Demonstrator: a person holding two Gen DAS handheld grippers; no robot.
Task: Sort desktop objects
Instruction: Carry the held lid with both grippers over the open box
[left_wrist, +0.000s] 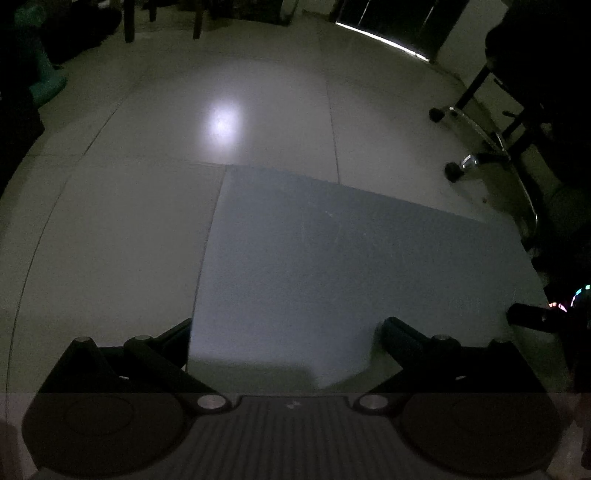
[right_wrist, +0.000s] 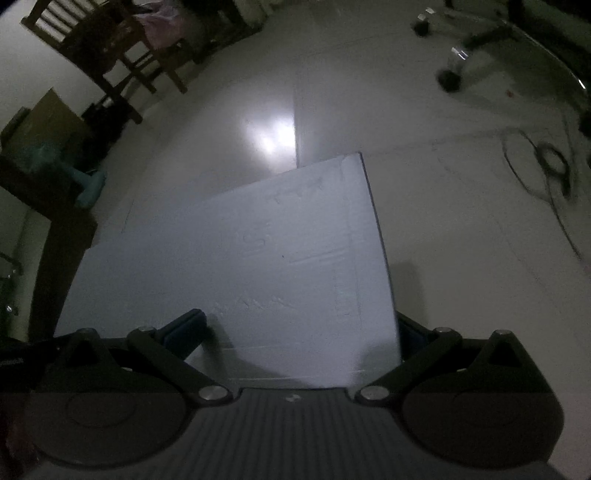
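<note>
The room is dim. Both cameras look down past a pale blue-grey board that serves as the desk (left_wrist: 351, 266), onto a tiled floor (left_wrist: 110, 240) with a bright light reflection. No object to be sorted shows on the desk in either view.

The left gripper (left_wrist: 286, 332) has its fingers spread wide with nothing between them, and it hangs over the desk's left edge. Only this view shows a dark cylinder-shaped thing (left_wrist: 532, 317) at the desk's right edge, beside small coloured lights.

The right gripper (right_wrist: 301, 328) is also wide open and empty, with one finger over the desk and the other past its right edge. Only this view shows the wooden chair (right_wrist: 103, 48), a cardboard box (right_wrist: 44, 122) and a cable (right_wrist: 543, 166) looped on the floor. A wheeled chair base (left_wrist: 476, 147) appears in both views.
</note>
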